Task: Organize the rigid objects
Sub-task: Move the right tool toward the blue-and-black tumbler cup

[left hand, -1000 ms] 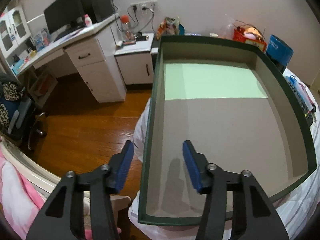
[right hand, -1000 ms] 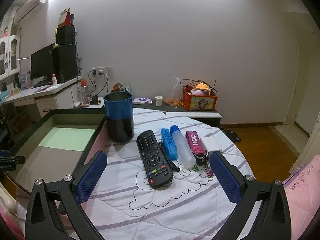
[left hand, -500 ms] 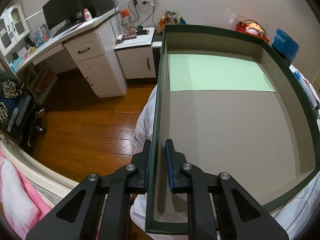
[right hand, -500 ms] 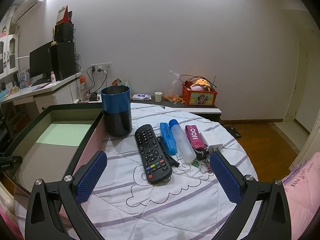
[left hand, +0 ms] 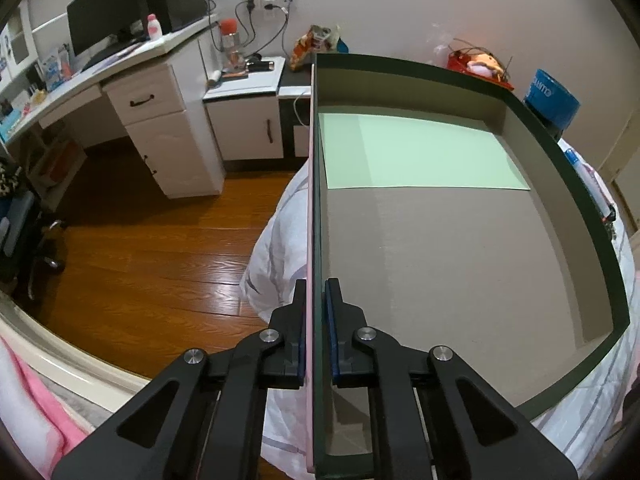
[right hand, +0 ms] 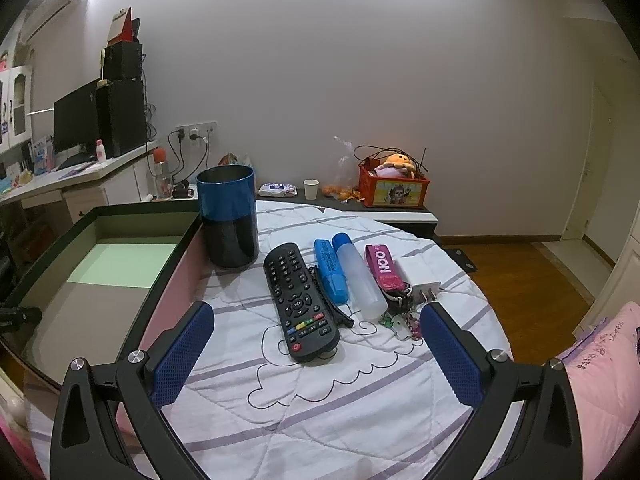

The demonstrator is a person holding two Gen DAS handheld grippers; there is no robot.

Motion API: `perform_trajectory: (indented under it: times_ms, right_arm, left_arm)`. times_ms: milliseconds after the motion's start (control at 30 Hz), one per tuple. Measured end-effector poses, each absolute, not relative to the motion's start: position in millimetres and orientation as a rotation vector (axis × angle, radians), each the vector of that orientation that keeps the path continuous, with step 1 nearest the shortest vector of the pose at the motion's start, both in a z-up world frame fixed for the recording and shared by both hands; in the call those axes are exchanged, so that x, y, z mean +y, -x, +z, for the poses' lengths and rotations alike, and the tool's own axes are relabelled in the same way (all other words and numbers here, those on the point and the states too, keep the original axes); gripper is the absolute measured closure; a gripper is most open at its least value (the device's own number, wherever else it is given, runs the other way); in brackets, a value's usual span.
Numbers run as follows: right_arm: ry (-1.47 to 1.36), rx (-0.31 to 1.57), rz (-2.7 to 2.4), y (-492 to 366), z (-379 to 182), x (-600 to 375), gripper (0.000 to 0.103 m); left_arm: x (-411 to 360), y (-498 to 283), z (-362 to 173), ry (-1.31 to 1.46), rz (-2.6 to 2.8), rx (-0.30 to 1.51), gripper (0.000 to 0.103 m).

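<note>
While the left tongs (left hand: 314,320) are clamping the near left wall of the shallow green box (left hand: 532,120), one pad is pressing the pink outer face and the other the inner face, with the wall's rim running straight ahead between them. The box is lying along the left edge of the bed (right hand: 320,392), its grey floor bare apart from a pale green sheet (left hand: 420,152) covering the far part.

The right tongs (right hand: 312,356) are hanging spread wide above the bed's near side, gripping nothing, their blue pads (right hand: 180,356) standing well apart.

Beyond them, toward the middle of the bed, a row of items is lying side by side: a black remote (right hand: 300,300), a blue marker (right hand: 330,272) just beside it, a clear bottle with a blue cap (right hand: 358,276), a pink lanyard (right hand: 382,266) with keys, and a white plug adapter (right hand: 418,276) at the right end. A thin black clip (right hand: 334,312) is poking out between remote and marker. A blue-and-black cylinder (right hand: 230,216) is standing upright just beside the box's right wall, near the bed's far edge.
</note>
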State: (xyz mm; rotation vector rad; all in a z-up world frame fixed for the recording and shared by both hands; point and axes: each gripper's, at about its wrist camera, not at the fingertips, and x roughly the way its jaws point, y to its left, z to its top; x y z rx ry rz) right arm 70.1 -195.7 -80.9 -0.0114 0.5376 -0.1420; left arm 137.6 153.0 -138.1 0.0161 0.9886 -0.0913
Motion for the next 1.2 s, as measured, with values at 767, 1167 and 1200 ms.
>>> perform_trajectory:
  times_ms: [767,1167,1200]
  right_arm:
    - [0.004,0.55,-0.177,-70.5,-78.3,-197.9,0.0]
    - [-0.037,0.565,-0.216,-79.5,-85.8,-233.7,0.0]
    - [-0.035,0.569,-0.223,-82.0,-86.8,-236.7,0.0]
  left_arm:
    - [165.3,-136.4,-142.6,0.028,-0.168,0.954,0.095]
    - [167.9,-135.7,-144.0,0.045,-0.172,0.944,0.094]
    - [169.0,-135.5,-144.0,0.039,-0.173,0.944,0.095]
